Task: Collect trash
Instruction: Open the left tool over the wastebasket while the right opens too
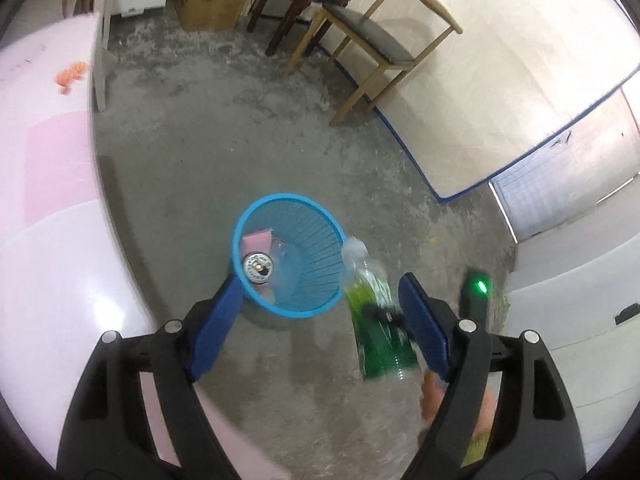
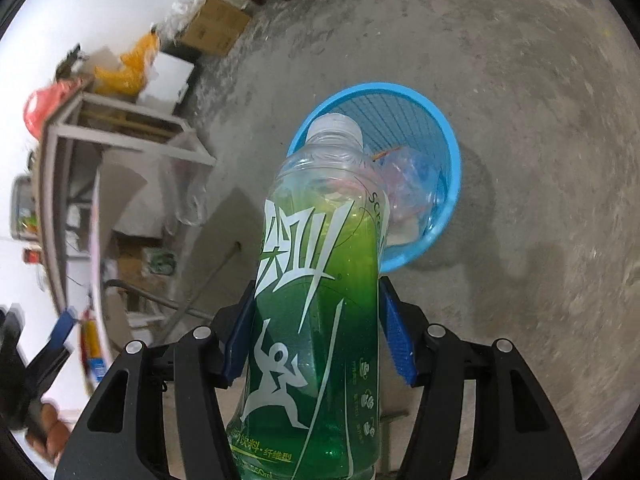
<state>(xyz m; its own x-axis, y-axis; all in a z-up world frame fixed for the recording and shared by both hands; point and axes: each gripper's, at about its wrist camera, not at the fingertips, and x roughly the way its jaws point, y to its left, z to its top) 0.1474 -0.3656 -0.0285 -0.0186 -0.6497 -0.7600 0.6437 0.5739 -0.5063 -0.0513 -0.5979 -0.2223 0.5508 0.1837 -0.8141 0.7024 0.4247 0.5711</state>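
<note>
A blue mesh trash basket (image 1: 320, 236) stands on the concrete floor and holds a can, a pink scrap and clear plastic. My left gripper (image 1: 320, 292) is open and empty, above the basket's near rim. My right gripper (image 2: 316, 292) is shut on a green-labelled plastic bottle (image 2: 316, 320), cap pointing toward the basket (image 2: 450, 184). The bottle also shows in the left wrist view (image 1: 374, 308), just right of the basket, its mouth near the rim.
A pink-covered table (image 1: 44, 200) fills the left. Wooden chairs (image 1: 372, 40) and a cardboard box (image 1: 208, 4) stand at the back. A white mattress (image 1: 500, 92) leans at the right. A cluttered shelf frame (image 2: 100, 128) stands to the left in the right wrist view.
</note>
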